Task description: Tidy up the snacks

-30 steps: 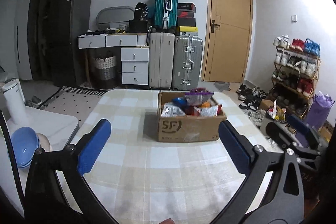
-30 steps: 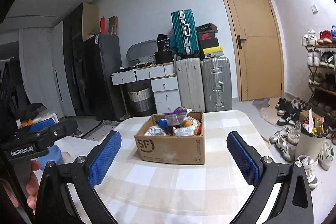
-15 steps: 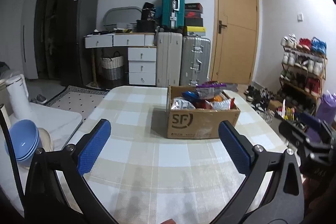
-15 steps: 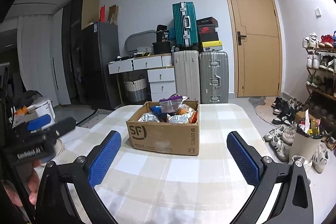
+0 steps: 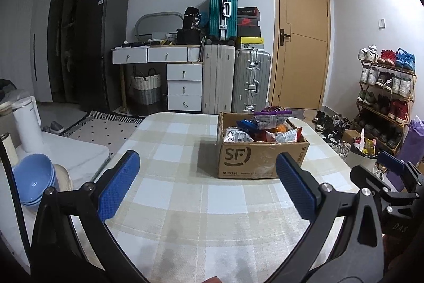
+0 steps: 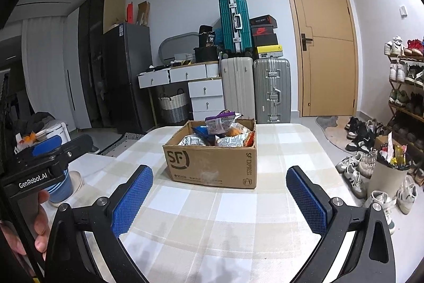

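Both tools hang low over the near edge of the beige-and-white checked tablecloth table [image 5: 185, 203], nothing between the pads. Left gripper [image 5: 206, 184]: blue textured pads spread wide, empty. Right gripper [image 6: 220, 192]: jaws equally wide, empty. A hand [image 6: 39, 224] on the left tool's handle shows at the left edge of the right wrist view.

Mid-table, well apart from both grippers: brown cardboard SF Express box [image 5: 262, 155], open top, upright. Crinkly foil snack packets [image 5: 265, 129] are heaped inside it, a purple bag [image 6: 220, 121] riding highest, silver and red-orange ones below. No packets seen loose on the cloth.

This fits two stages: snacks all gathered in the box, or a full box waiting to be sorted out. Can't tell which.

If a packet gets picked, judgement: come in from above the rim, pinch a bag at its sealed edge, close gently since foil slips and contents crush. Top purple bag is the easiest reach. The box looks light, so the free gripper could steady a wall.

Beyond: stacked suitcases [image 5: 222, 70], wooden door [image 5: 299, 39], shoe rack [image 5: 384, 97].
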Action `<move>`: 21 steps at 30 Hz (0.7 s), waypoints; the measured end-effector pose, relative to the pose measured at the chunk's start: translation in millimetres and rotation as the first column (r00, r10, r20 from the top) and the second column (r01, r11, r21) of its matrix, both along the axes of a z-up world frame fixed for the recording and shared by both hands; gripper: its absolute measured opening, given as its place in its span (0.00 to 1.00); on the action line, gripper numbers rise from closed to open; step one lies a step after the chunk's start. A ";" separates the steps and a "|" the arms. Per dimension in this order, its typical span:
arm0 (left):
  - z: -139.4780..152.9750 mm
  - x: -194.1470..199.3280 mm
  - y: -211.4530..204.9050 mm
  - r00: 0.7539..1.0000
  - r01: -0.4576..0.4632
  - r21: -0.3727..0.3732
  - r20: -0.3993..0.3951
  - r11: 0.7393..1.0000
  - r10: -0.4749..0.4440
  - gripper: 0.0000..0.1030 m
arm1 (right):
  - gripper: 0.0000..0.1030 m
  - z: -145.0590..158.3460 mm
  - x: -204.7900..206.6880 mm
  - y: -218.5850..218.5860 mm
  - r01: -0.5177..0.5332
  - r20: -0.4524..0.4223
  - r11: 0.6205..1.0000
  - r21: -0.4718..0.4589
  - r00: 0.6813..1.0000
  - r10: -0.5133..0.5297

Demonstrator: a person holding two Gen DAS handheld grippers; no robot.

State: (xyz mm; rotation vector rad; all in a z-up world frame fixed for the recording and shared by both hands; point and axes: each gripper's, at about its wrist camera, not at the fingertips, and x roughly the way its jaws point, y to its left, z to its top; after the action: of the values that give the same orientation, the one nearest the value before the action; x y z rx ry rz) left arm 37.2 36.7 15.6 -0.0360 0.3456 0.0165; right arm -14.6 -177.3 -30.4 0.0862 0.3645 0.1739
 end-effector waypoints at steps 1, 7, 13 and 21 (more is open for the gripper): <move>-0.7 0.4 0.2 1.000 0.000 0.001 0.003 1.000 0.000 0.99 | 0.99 -0.3 -0.2 -0.1 0.000 -0.002 1.000 0.001 1.000 0.000; -4.9 3.5 0.1 1.000 0.000 -0.002 -0.003 1.000 0.000 0.99 | 0.99 -1.0 0.2 -0.8 -0.001 -0.006 1.000 0.009 1.000 0.001; -5.8 3.5 -1.3 1.000 0.000 0.008 -0.002 1.000 0.000 0.99 | 0.99 -1.8 1.3 -0.4 -0.002 -0.011 1.000 0.011 1.000 0.002; -6.1 3.4 -2.1 1.000 -0.003 0.008 -0.006 1.000 0.003 0.99 | 0.99 -3.6 2.4 1.1 -0.002 -0.015 1.000 0.012 1.000 0.002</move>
State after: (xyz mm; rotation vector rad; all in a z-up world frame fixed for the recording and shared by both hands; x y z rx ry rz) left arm 40.5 34.7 9.5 -0.0286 0.3513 0.0213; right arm -12.2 -176.2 -34.0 0.0995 0.3784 0.1778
